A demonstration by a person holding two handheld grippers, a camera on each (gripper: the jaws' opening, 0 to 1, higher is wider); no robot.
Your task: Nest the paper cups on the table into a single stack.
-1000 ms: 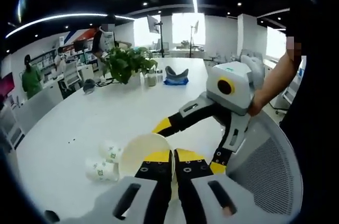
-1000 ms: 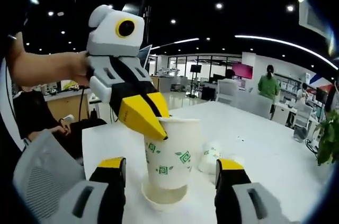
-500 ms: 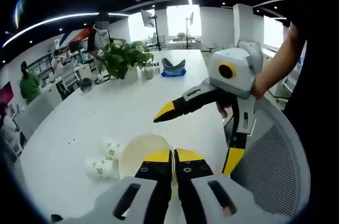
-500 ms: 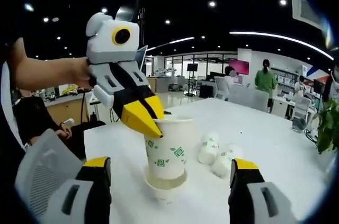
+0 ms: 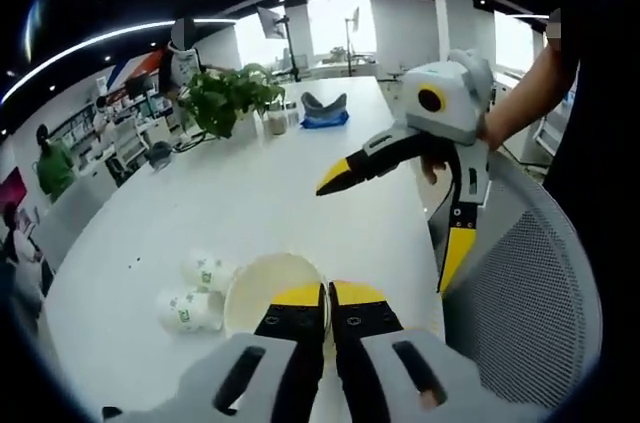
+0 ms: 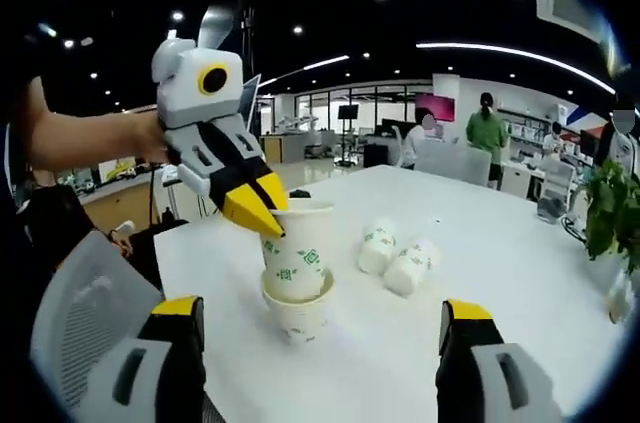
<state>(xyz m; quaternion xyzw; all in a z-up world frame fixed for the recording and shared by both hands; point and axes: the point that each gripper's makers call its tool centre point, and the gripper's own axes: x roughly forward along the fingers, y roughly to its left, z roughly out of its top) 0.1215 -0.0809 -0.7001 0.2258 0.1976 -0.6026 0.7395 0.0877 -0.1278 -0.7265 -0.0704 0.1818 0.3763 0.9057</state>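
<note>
I'm holding my left gripper (image 6: 262,215) clamped on the top cup (image 6: 294,254) rim, nested in another; right gripper (image 6: 318,343) is hanging wide open nearby.

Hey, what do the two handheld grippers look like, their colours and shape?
The left gripper and right gripper match: light grey bodies, black jaw arms ending in pointed yellow tips, and a rounded grey box with a yellow-ringed lens. The person's sleeve looks dark.
</note>
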